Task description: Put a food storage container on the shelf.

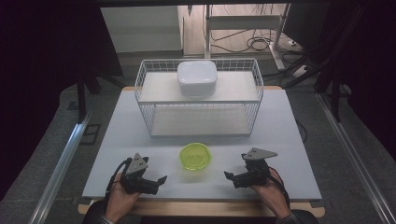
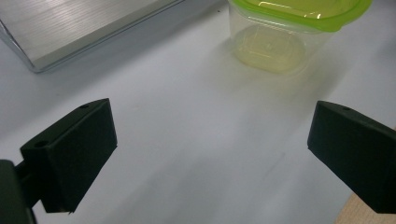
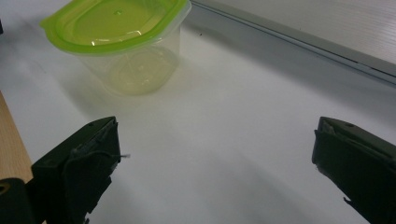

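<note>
left claw (image 1: 162,179): wide apart, holds nothing | right claw (image 1: 227,176): wide apart, holds nothing | green-lidded tub (image 1: 195,156): between them on worktop (image 1: 280,140), probably empty

Front desk (image 1: 289,140): bare strip between left tool (image 1: 160,179) and right tool (image 1: 227,176), both with jaws spread, broken by green-lidded container (image 1: 195,156). Rear: wire basket (image 1: 144,93) spans most of the width, white box (image 1: 196,77) on its upper shelf.
</note>
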`<state>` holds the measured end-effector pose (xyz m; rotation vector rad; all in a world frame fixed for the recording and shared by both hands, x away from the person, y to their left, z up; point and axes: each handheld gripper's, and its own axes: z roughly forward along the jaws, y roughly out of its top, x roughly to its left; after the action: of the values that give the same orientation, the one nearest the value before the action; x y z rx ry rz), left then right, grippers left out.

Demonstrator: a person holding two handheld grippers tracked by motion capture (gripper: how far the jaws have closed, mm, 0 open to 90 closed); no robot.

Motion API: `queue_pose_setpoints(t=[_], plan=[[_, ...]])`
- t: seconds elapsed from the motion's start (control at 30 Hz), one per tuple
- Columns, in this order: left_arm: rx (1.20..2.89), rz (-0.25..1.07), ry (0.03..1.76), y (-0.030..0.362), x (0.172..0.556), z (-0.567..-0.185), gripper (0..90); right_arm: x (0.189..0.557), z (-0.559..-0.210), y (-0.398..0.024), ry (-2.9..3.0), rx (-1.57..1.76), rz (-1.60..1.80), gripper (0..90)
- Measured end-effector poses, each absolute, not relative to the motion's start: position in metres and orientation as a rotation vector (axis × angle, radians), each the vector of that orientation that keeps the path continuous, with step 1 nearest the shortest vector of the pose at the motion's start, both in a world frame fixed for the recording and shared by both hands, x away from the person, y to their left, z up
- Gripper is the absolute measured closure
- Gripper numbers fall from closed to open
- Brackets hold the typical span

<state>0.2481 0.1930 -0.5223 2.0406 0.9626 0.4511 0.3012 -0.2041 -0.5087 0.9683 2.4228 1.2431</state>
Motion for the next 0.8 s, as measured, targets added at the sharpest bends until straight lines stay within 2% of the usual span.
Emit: queue_pose_setpoints(t=[0.63, 0.8], plan=[[2.08, 0.426, 0.949, 0.191, 0.25, -0.527, 1.3, 0.31, -0.487, -0.194, 2.444, 1.021, 1.296, 2.1], [2.082, 0.421, 0.948, 0.19, 0.25, -0.527, 1.3, 0.311, -0.481, -0.191, 2.462, 1.018, 1.287, 9.3]])
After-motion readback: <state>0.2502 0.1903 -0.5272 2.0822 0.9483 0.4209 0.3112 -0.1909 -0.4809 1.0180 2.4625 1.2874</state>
